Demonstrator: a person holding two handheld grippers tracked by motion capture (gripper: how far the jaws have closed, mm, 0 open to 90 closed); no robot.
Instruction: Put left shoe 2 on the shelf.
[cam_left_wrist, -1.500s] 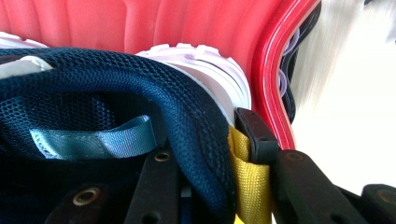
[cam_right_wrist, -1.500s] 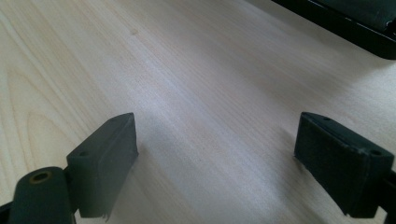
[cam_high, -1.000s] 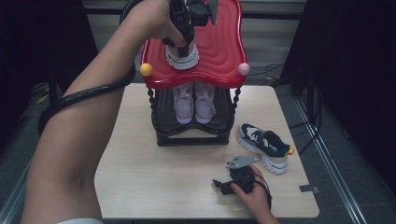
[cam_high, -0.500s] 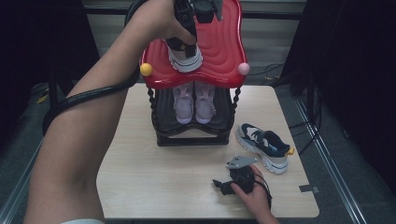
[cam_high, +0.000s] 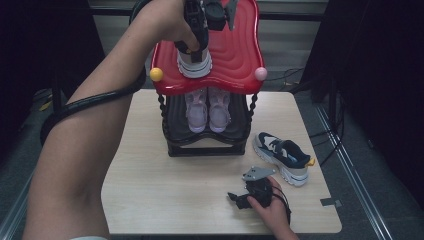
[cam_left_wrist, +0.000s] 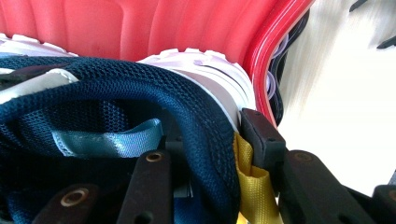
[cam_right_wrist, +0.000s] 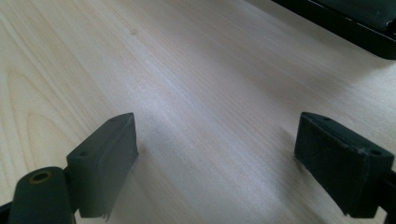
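Fingers of the left gripper pinch the padded navy mesh heel collar of a white-soled sneaker, having just closed further on it; the shoe sits on the far left of the red ribbed plastic top shelf, so the placing looks nearly done and release comes next. Beneath, the black lower tier carries a pair of pale pink sneakers. On the pale wooden table, to the right, lies the matching navy-and-white sneaker, probably the next one to lift. Near it, the right gripper rests with jaws wide and empty. A yellow heel loop sits against one pad.
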